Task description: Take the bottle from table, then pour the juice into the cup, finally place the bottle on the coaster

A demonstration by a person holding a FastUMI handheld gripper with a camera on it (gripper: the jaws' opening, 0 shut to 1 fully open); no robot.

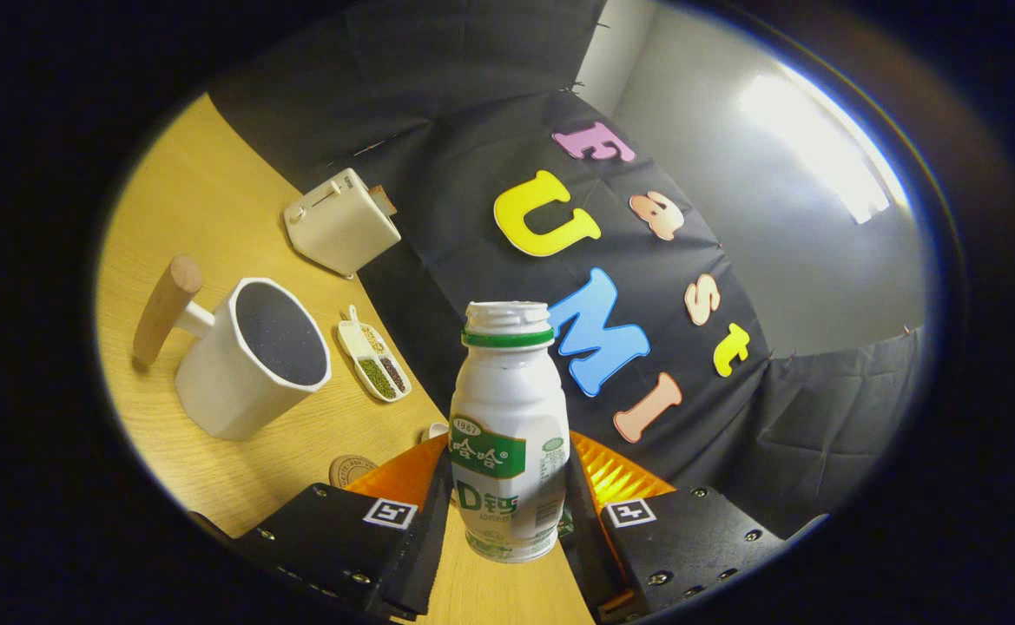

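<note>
Two tongs [507, 512] fingers clamping bottle [507, 434], wooden table [212, 208], grey wall [776, 252]

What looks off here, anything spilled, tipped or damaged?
Nothing spilled or damaged. The bottle is clamped between the gripper fingers, cap off. The cup stands upright on the table, and the whole view is tilted with the gripper.

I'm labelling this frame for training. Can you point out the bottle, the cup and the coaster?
bottle [507, 434]: gripper view, on its labelled body, held between the tool's fingers.
cup [242, 382]: gripper view, on its white side wall.
coaster [349, 470]: gripper view, on its round top face.
</note>
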